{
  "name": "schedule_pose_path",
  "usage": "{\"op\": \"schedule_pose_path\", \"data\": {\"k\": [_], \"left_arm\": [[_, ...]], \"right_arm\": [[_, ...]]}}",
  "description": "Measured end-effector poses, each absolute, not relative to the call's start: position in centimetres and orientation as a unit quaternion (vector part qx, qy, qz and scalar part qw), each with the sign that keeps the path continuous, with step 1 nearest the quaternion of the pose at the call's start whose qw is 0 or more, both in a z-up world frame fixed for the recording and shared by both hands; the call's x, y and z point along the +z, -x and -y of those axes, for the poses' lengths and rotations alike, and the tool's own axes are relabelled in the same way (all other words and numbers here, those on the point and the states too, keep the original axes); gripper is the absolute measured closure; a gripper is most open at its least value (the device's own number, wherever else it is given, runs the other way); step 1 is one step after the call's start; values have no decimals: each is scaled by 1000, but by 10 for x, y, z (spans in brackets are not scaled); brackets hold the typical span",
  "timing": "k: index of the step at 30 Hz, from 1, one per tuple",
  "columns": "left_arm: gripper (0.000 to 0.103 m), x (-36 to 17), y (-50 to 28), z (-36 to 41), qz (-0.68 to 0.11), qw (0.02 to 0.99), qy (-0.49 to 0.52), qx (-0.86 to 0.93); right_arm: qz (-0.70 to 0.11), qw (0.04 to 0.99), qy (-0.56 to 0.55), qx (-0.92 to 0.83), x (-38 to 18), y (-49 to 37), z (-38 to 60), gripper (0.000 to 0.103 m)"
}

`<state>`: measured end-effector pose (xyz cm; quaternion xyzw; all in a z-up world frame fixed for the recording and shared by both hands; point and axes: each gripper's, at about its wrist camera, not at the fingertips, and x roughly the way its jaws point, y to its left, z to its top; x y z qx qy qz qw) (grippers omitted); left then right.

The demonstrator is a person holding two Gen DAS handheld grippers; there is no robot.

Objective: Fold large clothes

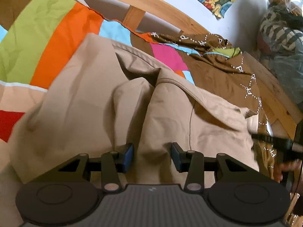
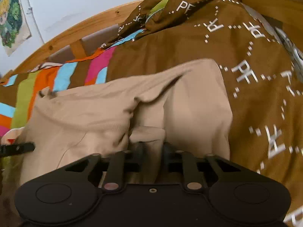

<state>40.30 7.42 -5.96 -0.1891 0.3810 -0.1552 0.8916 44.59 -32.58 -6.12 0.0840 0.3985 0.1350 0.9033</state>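
One beige garment [image 2: 94, 113] lying crosswise, right gripper [image 2: 149, 143] pinching its fold

Striped quilt [image 1: 56, 43], wooden bedframe [image 1: 161, 7]

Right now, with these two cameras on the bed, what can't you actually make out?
- Right wrist view: the right gripper fingertips, buried in beige garment folds.
- Left wrist view: the garment's near edge, hidden behind the left gripper.
- Both views: the garment's type; it is bunched and blurred.
- Left wrist view: the striped heap, cut off by the edge.
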Motion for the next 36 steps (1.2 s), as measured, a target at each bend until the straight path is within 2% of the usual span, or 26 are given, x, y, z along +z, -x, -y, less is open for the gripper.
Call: {"op": "schedule_pose_path", "data": {"k": [6,9,11,12,15,18,19,20,24,26,28,32,33,36], "left_arm": [[56,-62,-412,-49,-378,902,149,-146],[54,-57,-404,-56,-371,904,154,-148],[50,-50,-393,-62,-353,910,157,-150],[49,-46,-389,-65,-340,915,155,-151],[49,-34,-384,-62,-304,928,143,-160],[48,-31,-391,-40,-302,930,119,-172],[39,-33,-393,-32,-305,932,105,-168],[36,-36,-397,-24,-307,934,86,-159],[37,-63,-413,-9,-352,927,13,-130],[36,-65,-412,-10,-347,928,17,-134],[38,-57,-409,-15,-349,927,25,-134],[34,-43,-385,-25,-338,927,65,-150],[30,-41,-375,-24,-332,927,65,-160],[29,-48,-362,-13,-350,920,41,-171]], "right_arm": [[-309,946,-28,99,-39,-471,313,103],[-316,944,-6,92,-46,-479,306,102],[-326,941,6,89,-52,-470,305,95],[-323,942,21,87,-52,-462,305,88],[-284,953,72,75,-45,-428,301,77],[-220,964,120,90,-34,-396,289,73],[-208,964,126,110,-32,-389,283,72],[-204,961,126,135,-31,-385,277,70],[-240,940,149,190,-50,-389,251,69],[-276,929,164,184,-70,-398,242,70],[-277,929,166,181,-84,-403,241,71],[-269,934,153,179,-74,-393,242,69],[-264,935,148,185,-67,-385,243,67],[-253,934,129,219,-53,-362,250,60]]}}
